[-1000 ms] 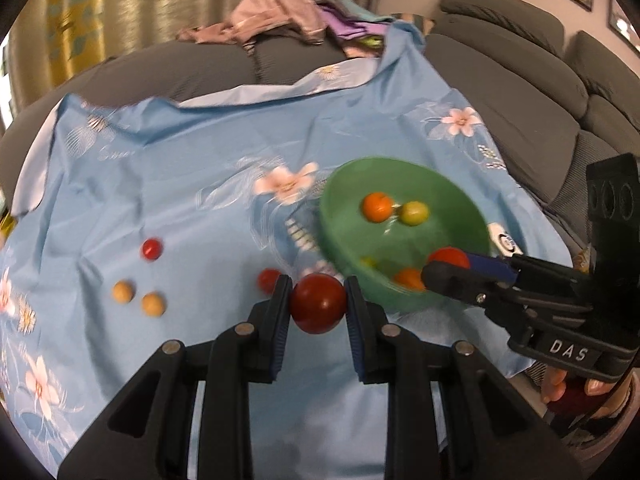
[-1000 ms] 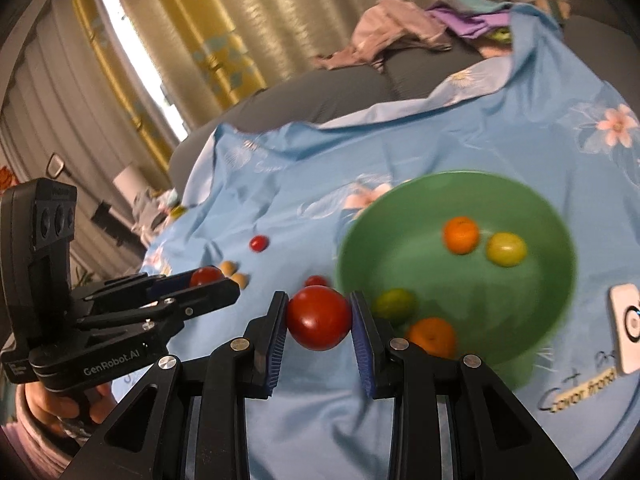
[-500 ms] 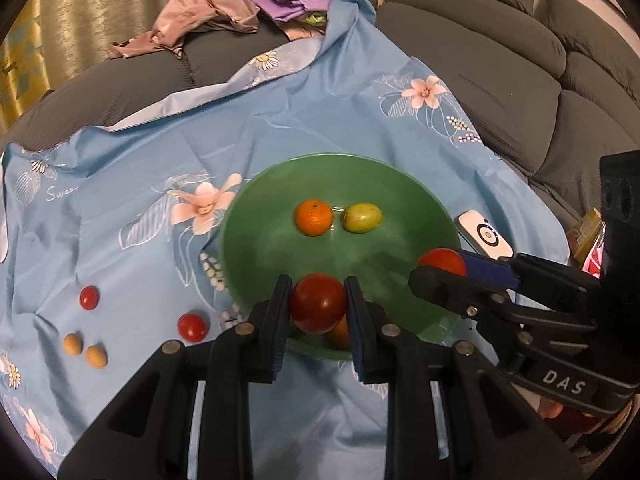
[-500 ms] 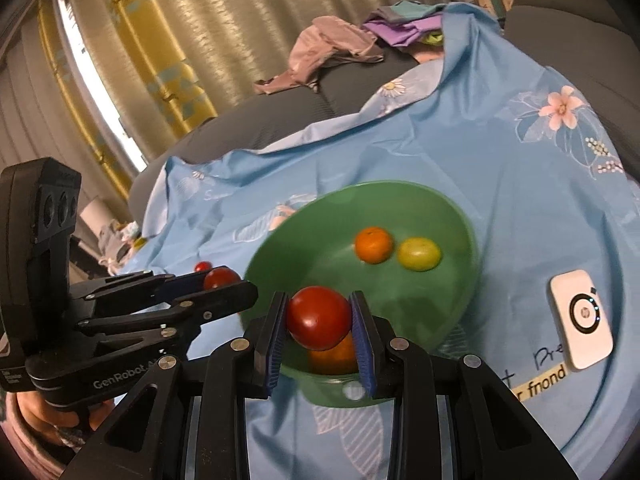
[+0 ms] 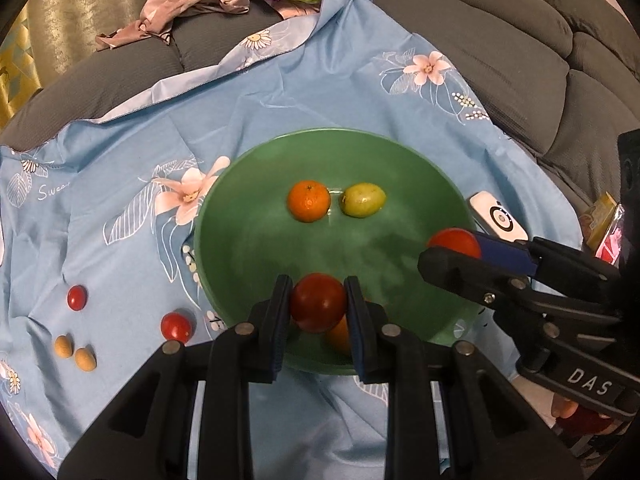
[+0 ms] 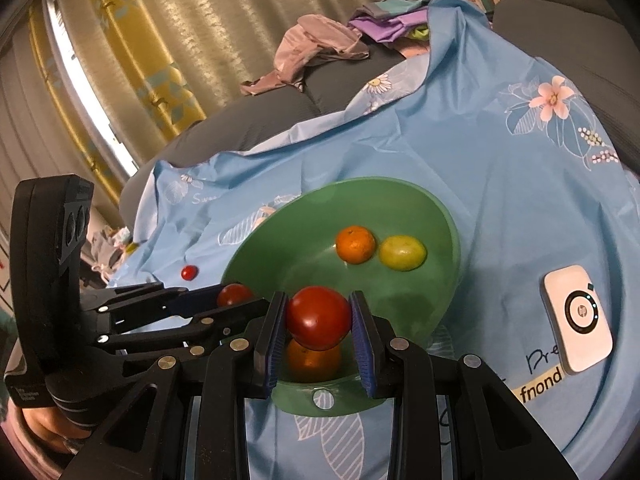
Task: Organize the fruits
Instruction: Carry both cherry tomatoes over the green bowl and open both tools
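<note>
Tomatoes sit in both sets of tongs. The left gripper (image 5: pixel 318 300) is clamped on a red tomato (image 5: pixel 318 302), its blue pads pressed to either side of the fruit, and it hangs over the near rim of the green bowl (image 5: pixel 240 248). The right gripper (image 6: pixel 319 318) is clamped the same way on a second tomato (image 6: pixel 318 317), also above the bowl's near edge. From the left tongs, the right gripper (image 5: pixel 452 252) reaches in from the right side with its tomato (image 5: pixel 454 242) over the bowl's right part; from the right tongs, the left gripper (image 6: pixel 236 300) comes in from the left.

Beyond both sets of fingertips, on the far side of the bowl's floor, a mandarin (image 5: pixel 309 201) and a yellow-green fruit (image 5: pixel 362 199) lie just beside each other. Directly under the right gripper's tomato lies another orange fruit (image 6: pixel 314 358), mostly hidden, probably a second mandarin.

Left of the left gripper, on the blue flowered cloth (image 5: pixel 120 208), lie two cherry tomatoes (image 5: pixel 176 326) and two small tan fruits (image 5: pixel 74 352), outside the bowl. Right of the right gripper, a white HP device (image 6: pixel 576 318) rests on the cloth near the bowl. Farther off, crumpled clothes (image 6: pixel 320 48) lie on the grey sofa (image 5: pixel 500 32).
</note>
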